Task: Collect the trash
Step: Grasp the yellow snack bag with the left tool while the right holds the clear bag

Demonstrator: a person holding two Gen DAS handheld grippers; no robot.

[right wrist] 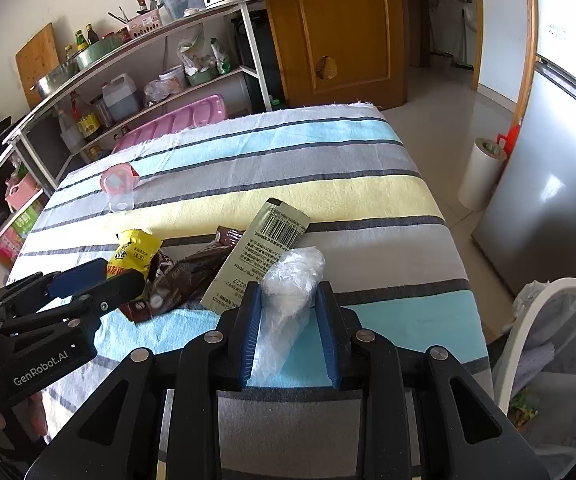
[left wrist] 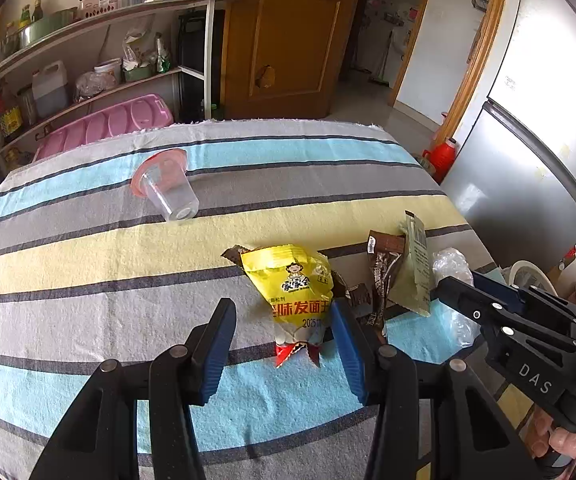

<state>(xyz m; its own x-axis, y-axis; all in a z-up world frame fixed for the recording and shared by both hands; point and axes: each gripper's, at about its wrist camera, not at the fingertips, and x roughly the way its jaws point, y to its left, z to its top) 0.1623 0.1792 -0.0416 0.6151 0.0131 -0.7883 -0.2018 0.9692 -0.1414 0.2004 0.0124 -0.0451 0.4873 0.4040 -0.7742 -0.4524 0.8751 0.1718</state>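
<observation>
Left tongs [left wrist: 281, 316] gape around yellow packet [left wrist: 294, 286] (untouched); right tongs [right wrist: 290, 300] pinch clear plastic wad [right wrist: 292, 292].

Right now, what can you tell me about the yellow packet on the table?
The yellow packet is a crinkly, shiny plastic bag with a cartoon face, red lettering and a torn red and white bottom end. It lies flat on the striped cloth, partly over a brown wrapper. The left gripper is open around its lower end, with one blue pad right beside its edge.
</observation>
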